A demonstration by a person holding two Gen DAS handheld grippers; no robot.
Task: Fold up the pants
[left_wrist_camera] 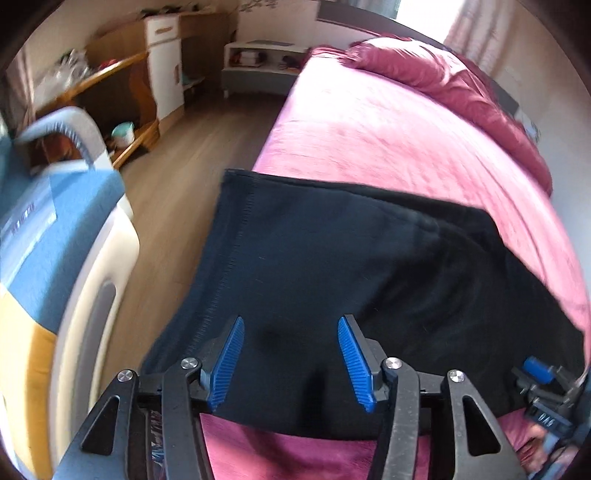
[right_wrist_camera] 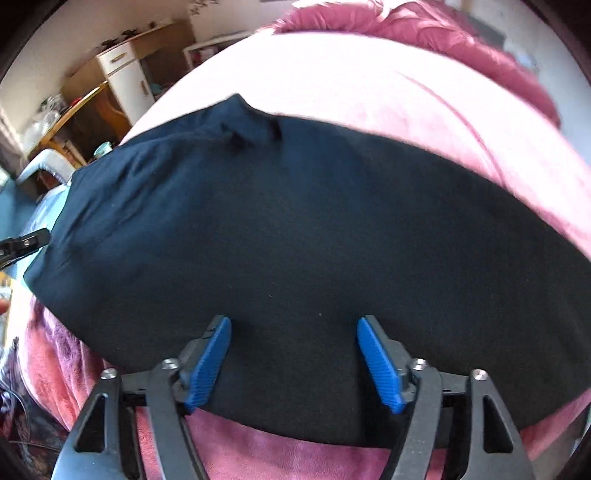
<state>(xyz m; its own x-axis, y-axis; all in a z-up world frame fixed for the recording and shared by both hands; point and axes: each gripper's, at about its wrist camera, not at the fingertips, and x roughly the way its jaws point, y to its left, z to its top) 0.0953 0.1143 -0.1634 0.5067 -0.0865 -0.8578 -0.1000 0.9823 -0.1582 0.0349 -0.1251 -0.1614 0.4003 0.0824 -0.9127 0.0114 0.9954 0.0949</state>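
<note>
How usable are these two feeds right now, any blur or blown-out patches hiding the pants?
Left wrist view: motion blur smears the furniture at left, and the window glares, yet the pants and their stitched edge read clearly. Right wrist view: sunlight blows out the pink bedspread beyond the pants, whose dark cloth shows little fold detail.

Daylight is pouring through a window (left_wrist_camera: 421, 14) behind a bed (left_wrist_camera: 369, 125) that is wearing pink covers, with a crimson duvet (left_wrist_camera: 443, 81) lying bunched at its head. Wood-plank flooring (left_wrist_camera: 207, 125) is running past a wooden desk (left_wrist_camera: 110, 74), a white cabinet (left_wrist_camera: 164, 59) and a low shelf unit (left_wrist_camera: 258, 70).
</note>
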